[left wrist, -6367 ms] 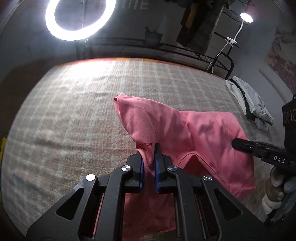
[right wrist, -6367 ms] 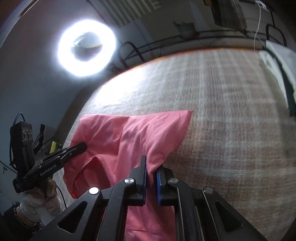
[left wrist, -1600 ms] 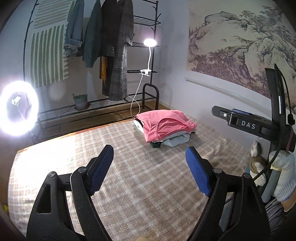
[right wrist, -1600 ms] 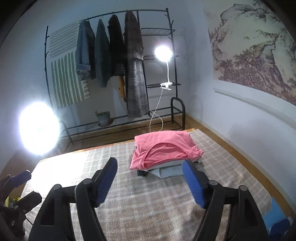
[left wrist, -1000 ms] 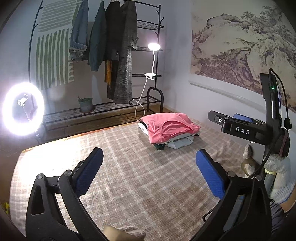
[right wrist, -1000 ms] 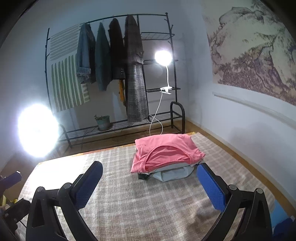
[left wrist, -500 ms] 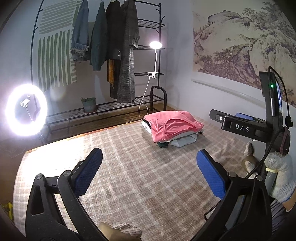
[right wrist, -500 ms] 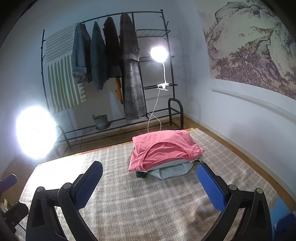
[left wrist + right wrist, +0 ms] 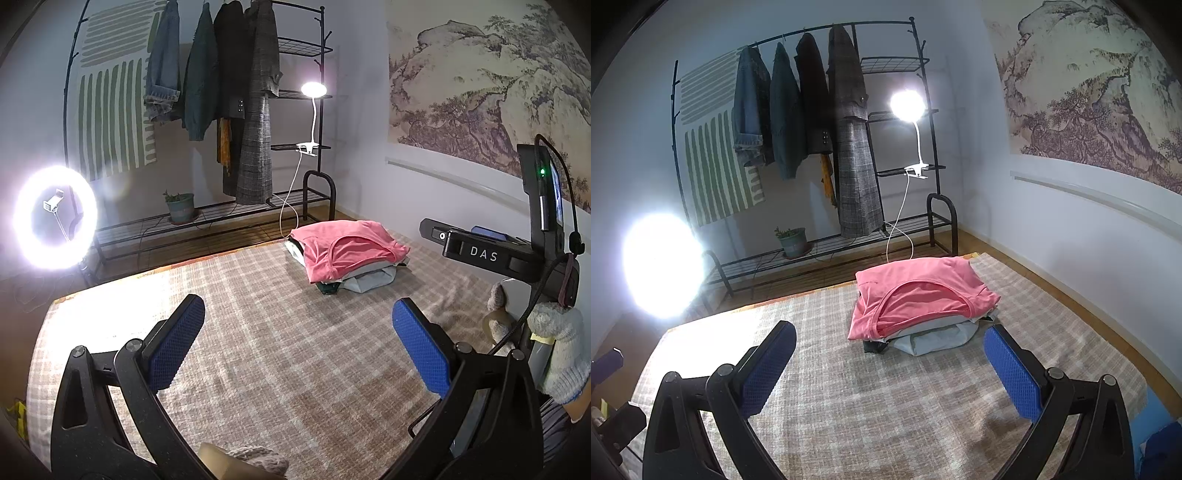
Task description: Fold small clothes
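A folded pink shirt point(image 9: 347, 246) point(image 9: 919, 291) lies on top of a small stack of folded clothes, grey and dark pieces under it, at the far right of the checked blanket point(image 9: 280, 332) point(image 9: 871, 402). My left gripper point(image 9: 299, 343) is open and empty, held well back from the stack. My right gripper point(image 9: 890, 365) is open too, with nothing between its blue pads, and the stack sits just beyond its fingertips. In the left wrist view the right gripper's black body point(image 9: 491, 254) shows at the right edge, held by a gloved hand point(image 9: 561, 354).
A black clothes rack point(image 9: 820, 140) with hanging jackets stands behind the blanket, with a potted plant point(image 9: 792, 240) on its low shelf. A ring light point(image 9: 55, 216) glares at the left and a clip lamp point(image 9: 907, 105) shines on the rack. A painted wall hanging covers the right wall.
Both grippers held the pink shirt spread on the blanket 6.4 s ago; now it lies folded on the stack. Over the last second both stayed open and the views barely shifted.
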`<state>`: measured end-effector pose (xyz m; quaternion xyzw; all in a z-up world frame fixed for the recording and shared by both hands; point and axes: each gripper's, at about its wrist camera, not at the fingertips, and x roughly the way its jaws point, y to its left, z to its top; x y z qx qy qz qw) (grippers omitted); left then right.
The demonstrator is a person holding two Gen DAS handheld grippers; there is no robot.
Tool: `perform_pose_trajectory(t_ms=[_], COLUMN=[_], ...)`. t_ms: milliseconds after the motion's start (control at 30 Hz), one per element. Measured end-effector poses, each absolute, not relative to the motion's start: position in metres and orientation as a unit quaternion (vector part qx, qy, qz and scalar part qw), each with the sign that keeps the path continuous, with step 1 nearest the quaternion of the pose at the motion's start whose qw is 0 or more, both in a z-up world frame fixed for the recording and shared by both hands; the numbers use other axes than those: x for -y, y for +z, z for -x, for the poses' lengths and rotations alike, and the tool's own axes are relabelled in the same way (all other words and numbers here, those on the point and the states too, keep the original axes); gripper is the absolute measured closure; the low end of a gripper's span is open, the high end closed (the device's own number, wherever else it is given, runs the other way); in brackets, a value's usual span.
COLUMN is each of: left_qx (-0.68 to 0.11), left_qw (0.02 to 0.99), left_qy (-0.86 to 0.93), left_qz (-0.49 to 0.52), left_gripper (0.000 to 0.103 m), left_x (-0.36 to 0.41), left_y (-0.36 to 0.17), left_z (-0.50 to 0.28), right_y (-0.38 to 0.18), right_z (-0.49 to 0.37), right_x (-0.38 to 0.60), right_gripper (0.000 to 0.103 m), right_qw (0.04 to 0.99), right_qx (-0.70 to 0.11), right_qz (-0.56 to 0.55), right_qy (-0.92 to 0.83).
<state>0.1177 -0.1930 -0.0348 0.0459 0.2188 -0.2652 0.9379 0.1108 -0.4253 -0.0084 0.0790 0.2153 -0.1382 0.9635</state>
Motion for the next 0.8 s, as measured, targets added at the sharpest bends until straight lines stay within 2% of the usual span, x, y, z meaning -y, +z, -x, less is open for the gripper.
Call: perform_pose_trajectory(t_ms=[800], left_qx=[-0.22], left_qw=[0.937], left_qy=[-0.266], left_qz=[-0.045], left_gripper=[0.0], left_x=[0.1932], left_y=[-0.0345], left_z=[-0.1154], right_y=[-0.0104], right_z=[-0.1109], right_x=[0.4252], right_gripper=[0.0], right_qw=[0.963], right_qx=[-0.216], right_qz=[-0.083], right_qy=[-0.138])
